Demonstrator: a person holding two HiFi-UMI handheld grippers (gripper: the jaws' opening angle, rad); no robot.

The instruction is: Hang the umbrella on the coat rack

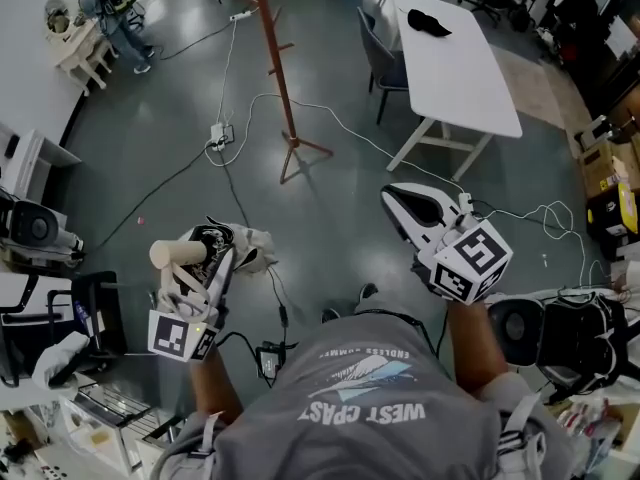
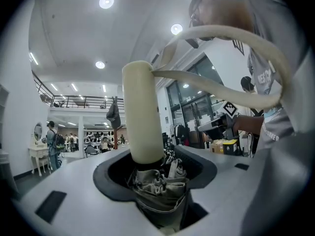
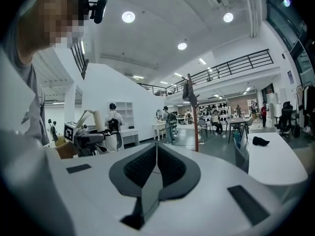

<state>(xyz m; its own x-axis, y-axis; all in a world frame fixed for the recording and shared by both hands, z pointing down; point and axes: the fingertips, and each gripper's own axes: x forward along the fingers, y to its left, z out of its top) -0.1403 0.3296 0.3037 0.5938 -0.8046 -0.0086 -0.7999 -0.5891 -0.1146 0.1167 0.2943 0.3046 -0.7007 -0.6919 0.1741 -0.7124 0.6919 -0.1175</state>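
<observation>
Left gripper (image 1: 214, 240) is clamped on the umbrella (image 1: 176, 253). The jaws sit fairly wide apart but they're pressing on the bunched grey canopy right where the cream handle starts. In the left gripper view the handle pokes straight up out of the jaws, and its strap loop (image 2: 231, 95) arcs off to the right. Right gripper (image 1: 394, 199) has nothing in it, jaws closed flat together, hovering out in front of me on my right side. The coat rack (image 1: 281, 80) stands on the grey floor (image 1: 170, 108) well ahead, nowhere near either gripper, with cables (image 1: 225, 133) snaking around its base. A white table (image 1: 465, 78) is off to the right of it.
</observation>
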